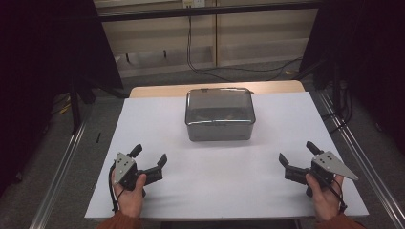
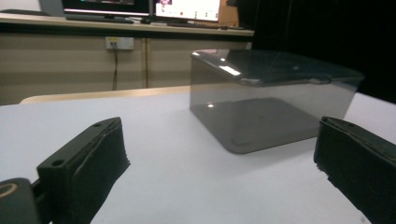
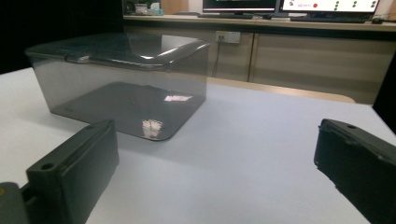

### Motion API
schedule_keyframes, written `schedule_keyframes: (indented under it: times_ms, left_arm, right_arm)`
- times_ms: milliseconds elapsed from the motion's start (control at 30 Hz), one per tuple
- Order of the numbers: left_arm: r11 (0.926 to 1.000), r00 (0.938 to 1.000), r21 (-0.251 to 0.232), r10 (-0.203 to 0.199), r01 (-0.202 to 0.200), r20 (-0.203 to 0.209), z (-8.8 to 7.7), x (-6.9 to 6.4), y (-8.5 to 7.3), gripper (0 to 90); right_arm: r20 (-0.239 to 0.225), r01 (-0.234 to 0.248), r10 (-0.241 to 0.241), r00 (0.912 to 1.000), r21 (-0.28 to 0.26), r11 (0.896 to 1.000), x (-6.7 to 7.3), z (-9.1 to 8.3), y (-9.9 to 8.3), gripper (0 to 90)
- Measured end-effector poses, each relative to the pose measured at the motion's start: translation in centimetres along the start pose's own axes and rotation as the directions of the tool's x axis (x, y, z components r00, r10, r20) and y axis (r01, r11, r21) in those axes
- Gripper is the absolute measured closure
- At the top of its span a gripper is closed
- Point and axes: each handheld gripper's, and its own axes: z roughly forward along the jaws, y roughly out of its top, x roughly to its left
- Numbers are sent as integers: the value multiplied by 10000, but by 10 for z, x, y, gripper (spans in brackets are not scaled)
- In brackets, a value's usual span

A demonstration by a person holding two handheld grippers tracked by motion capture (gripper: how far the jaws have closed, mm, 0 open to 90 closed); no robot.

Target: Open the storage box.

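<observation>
A smoky, see-through plastic box [image 1: 219,115] with its lid on stands at the middle back of the white table [image 1: 219,162]. The same box [image 2: 268,95] fills the upper right of the left gripper view and the box [image 3: 119,79] sits upper left in the right gripper view. My left gripper [image 1: 150,155] rests near the front left of the table, open, with nothing between its jaws. My right gripper [image 1: 296,151] rests near the front right, also open and holding nothing. Both point toward the box from a distance.
Beyond the table's far edge run a wooden counter [image 1: 215,28] with dangling cables and a wall socket [image 2: 119,43]. Monitors [image 3: 289,5] stand on the counter. Metal rails [image 1: 59,171] flank the table on both sides, with dark curtains behind.
</observation>
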Motion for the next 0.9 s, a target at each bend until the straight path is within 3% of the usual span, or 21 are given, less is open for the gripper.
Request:
schedule_keyframes:
  times_ms: [200,300,367,467,667,900]
  left_arm:
    - [9999,9999,35,-148,148,-21,3,0,1,32]
    - [9996,9996,199,-203,199,192,4,0,1,51]
    - [9995,9995,255,-168,161,266,4,0,1,49]
    - [9995,9981,253,-220,205,575,3,0,2,40]
    - [9992,9980,367,-192,170,610,5,1,0,31]
    - [9994,9983,340,-76,56,583,7,-2,0,24]
  right_arm:
    - [-266,-136,138,9996,67,9999,2,3,-1,0]
    - [-507,-265,270,9983,94,9996,2,5,-1,0]
    - [-735,-586,591,9955,82,9982,2,7,-1,0]
    - [-759,-456,457,9961,29,9990,5,12,0,0]
    - [-1329,-423,439,9902,149,9990,13,20,3,0]
    - [-1641,-345,364,9858,143,9993,21,28,11,0]
